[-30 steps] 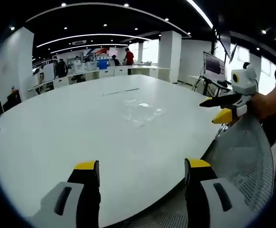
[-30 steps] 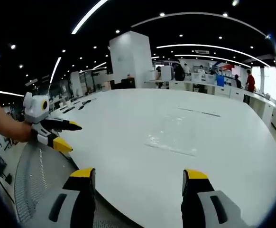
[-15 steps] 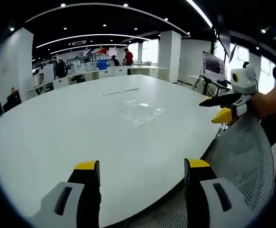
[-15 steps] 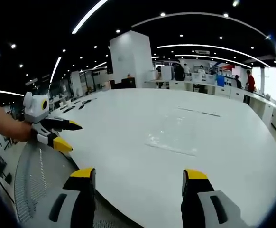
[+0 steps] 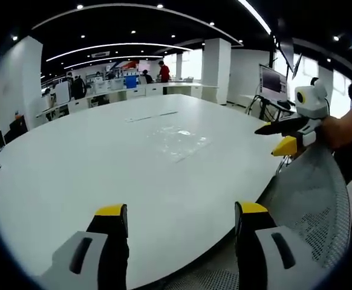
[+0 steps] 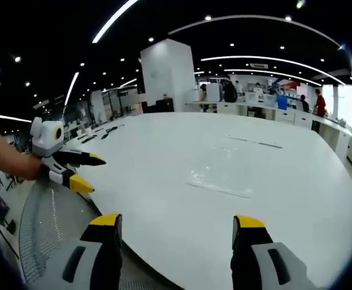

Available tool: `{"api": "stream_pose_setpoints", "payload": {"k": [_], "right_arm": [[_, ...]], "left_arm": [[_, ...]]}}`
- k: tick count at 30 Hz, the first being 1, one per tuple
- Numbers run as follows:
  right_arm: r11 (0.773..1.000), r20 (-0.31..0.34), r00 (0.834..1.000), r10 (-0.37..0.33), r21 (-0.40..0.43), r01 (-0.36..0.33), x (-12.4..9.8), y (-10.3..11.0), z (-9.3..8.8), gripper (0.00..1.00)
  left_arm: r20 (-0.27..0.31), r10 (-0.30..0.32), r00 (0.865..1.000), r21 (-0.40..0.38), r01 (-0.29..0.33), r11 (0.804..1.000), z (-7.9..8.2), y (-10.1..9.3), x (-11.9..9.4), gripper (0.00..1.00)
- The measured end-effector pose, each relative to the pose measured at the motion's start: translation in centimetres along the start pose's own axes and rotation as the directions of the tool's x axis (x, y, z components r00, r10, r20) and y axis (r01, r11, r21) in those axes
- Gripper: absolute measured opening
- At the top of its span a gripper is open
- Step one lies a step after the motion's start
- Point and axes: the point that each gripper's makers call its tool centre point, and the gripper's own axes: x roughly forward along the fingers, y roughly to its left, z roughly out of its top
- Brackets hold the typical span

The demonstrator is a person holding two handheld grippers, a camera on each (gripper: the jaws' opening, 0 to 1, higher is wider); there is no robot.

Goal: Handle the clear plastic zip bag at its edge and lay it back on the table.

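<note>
A clear plastic zip bag (image 5: 182, 140) lies flat on the large white table (image 5: 103, 163), well beyond both grippers; in the right gripper view the bag (image 6: 221, 175) rests near the table's middle. My left gripper (image 5: 179, 212) stands open over the near table edge with nothing between its jaws. My right gripper (image 6: 175, 222) is open too, above the table's rim and empty. The right gripper (image 5: 282, 138) enters the left gripper view from the right, held by a hand. The left gripper (image 6: 79, 172) appears at the left of the right gripper view.
A grey mesh chair back (image 5: 312, 199) stands at the table's edge by the right hand. A monitor on a stand (image 5: 271, 84) is behind it. Desks with people (image 5: 146, 75) line the far wall. A white pillar (image 6: 167, 75) rises beyond the table.
</note>
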Motion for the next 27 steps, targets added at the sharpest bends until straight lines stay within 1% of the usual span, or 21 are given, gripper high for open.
{"api": "stream_pose_setpoints", "payload": {"k": [6,15,27], "right_arm": [[1.000,0.000,1.000,0.001,-0.003,-0.001,-0.02,-0.05,-0.02,0.73],[1.000,-0.002,1.000,0.007,-0.009,-0.007,0.04,-0.03,-0.07,0.73],[1.000,-0.008,1.000,0.010,-0.016,-0.011,0.17,-0.14,-0.28,0.73]], "left_arm": [[0.007,0.000,1.000,-0.003,0.000,1.000,0.25,-0.16,-0.06,0.71],[0.000,0.000,1.000,0.003,0.000,1.000,0.18,-0.30,-0.02,0.71],[0.002,0.006,1.000,0.000,-0.006,1.000,0.08,0.02,0.03,0.72]]}}
